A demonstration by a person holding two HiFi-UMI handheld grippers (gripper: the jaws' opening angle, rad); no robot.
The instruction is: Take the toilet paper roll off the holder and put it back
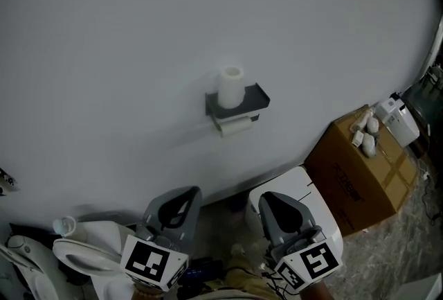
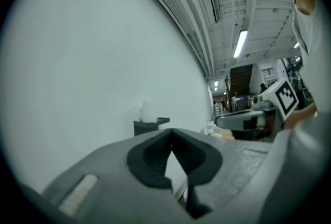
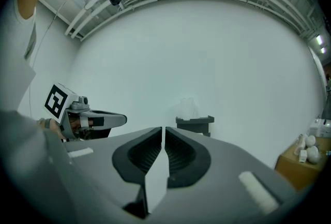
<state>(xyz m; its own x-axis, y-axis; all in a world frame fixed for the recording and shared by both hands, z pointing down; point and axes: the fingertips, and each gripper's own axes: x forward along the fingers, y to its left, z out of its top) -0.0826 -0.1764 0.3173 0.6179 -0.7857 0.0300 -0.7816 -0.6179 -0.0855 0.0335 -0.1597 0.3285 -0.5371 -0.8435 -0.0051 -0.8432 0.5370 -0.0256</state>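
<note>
Claws [image 1: 187, 192] [image 1: 272, 197] apparently well short of holder [image 1: 257, 99]

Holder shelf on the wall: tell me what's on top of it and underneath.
On the shelf a white toilet paper roll stands upright. Underneath, white paper shows; its mounting is hidden by the shelf.

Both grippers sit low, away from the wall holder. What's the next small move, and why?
Probably spread the jaws of the right gripper wide. They stand only a slit apart with nothing between them, the left gripper is shut, and the toilet paper roll stands upright on the holder, untouched and well clear of both. The roll is far wider than that slit.
</note>
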